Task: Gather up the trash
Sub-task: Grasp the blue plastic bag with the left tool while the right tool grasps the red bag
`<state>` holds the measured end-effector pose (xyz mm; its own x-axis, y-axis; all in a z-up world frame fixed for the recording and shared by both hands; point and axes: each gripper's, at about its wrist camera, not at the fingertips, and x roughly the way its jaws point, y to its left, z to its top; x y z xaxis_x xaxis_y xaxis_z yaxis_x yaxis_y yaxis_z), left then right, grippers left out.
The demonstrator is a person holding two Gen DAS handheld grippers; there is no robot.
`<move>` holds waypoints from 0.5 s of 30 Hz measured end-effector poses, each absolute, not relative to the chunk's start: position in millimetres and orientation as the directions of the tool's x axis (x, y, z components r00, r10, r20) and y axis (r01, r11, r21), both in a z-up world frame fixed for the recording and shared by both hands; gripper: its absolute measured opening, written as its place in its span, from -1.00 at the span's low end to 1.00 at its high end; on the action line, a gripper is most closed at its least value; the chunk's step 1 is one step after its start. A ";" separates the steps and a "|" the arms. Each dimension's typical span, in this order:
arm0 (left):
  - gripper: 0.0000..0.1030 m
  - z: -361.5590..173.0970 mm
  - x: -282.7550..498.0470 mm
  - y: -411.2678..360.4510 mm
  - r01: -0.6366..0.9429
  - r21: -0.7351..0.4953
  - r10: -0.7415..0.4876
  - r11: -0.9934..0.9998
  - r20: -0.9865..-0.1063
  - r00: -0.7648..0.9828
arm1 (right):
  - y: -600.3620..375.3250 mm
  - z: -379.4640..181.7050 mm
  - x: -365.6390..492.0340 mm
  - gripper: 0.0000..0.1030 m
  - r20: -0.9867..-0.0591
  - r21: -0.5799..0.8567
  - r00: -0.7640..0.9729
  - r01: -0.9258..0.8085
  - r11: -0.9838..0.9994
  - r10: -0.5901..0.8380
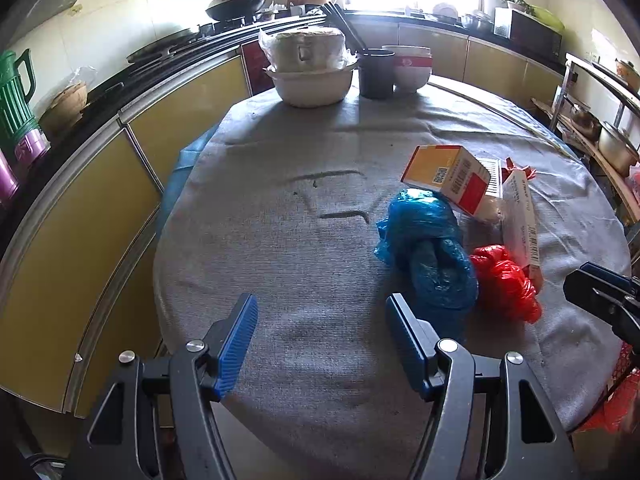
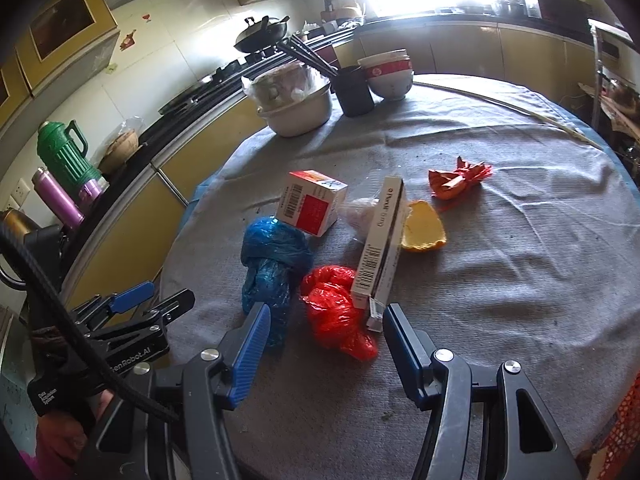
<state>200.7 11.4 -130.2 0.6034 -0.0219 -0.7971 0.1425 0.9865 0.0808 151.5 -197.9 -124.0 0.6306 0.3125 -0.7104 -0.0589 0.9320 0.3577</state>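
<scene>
Only rightward: orange peel [image 2: 424, 226] beyond the long box [image 2: 382, 240].

A home kitchen: a wok [image 1: 237, 1] on a gas stove, yellow cabinets [image 1: 188, 120] beneath a dark counter, a green thermos jug [image 2: 66, 156], a microwave [image 1: 528, 34], and stacked bowls [image 2: 390, 74] on a cloth-covered round table [image 1: 300, 260].

Open cloth-covered surface [image 1: 304, 248] ahead of the left gripper [image 1: 322, 344]; blue bag [image 1: 430, 248] and red bag [image 2: 340, 312] block its right.
</scene>
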 end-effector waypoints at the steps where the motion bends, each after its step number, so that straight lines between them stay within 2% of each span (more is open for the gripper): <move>1: 0.30 -131.7 201.9 11.6 0.143 0.080 -0.022 0.987 -0.800 0.600 | -196.8 -125.3 152.9 0.21 -0.712 0.358 0.627 -0.063 0.931 0.316; 7: 0.30 -143.7 213.6 20.4 0.131 0.015 -0.059 0.991 -0.837 0.544 | -182.6 -133.5 159.1 0.19 -0.723 0.334 0.609 -0.106 0.936 0.327; 11: 0.30 -149.5 222.3 28.8 0.117 -0.051 -0.104 0.992 -0.858 0.503 | -172.1 -142.7 165.3 0.03 -0.735 0.311 0.595 -0.130 0.941 0.326; 15: 0.30 -148.3 231.0 30.0 0.126 -0.131 -0.176 0.983 -0.865 0.470 | -167.8 -157.0 173.6 -0.04 -0.760 0.295 0.572 -0.122 0.948 0.310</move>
<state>231.0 30.0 -148.3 0.4697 -0.1757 -0.8651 0.1260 0.9833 -0.1313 173.6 -167.8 -157.0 0.5717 0.3097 -0.7598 -0.1220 0.9478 0.2945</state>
